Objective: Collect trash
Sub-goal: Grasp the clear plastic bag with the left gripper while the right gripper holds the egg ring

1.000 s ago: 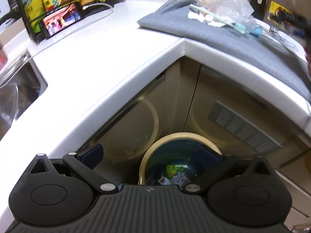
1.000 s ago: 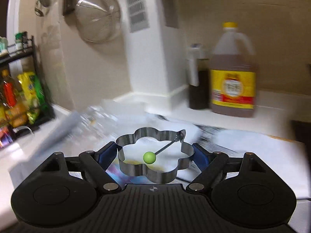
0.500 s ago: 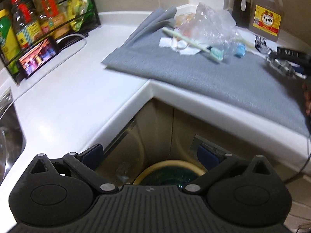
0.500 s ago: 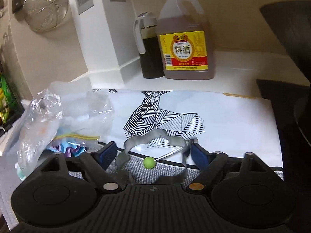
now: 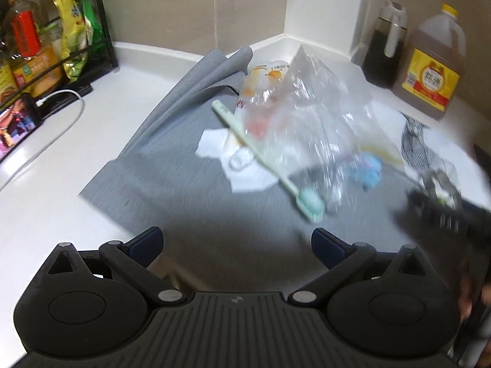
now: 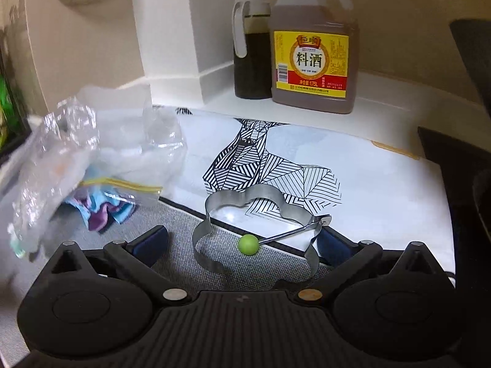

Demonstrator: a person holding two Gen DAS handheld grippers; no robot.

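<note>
Left gripper (image 5: pixel 236 242), jaws spread, faces toothbrush (image 5: pixel 267 165) at 12 o'clock on counter (image 5: pixel 92 128); best straddle handle squarely. Right gripper (image 6: pixel 242 242) jaws spread around egg ring (image 6: pixel 257 224).

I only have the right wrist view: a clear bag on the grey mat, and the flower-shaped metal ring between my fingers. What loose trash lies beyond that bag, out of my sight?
Observer: A pale green toothbrush lies along the far side of the clear bag, with its bristle head pointing toward the counter edge.
Operator: Is anything under it?
Observer: Yes, a white tissue lies beneath its handle, spread on the grey mat.
Operator: Where is the left gripper?
Observer: It is open and empty over the mat's near edge, just short of the toothbrush head.
</note>
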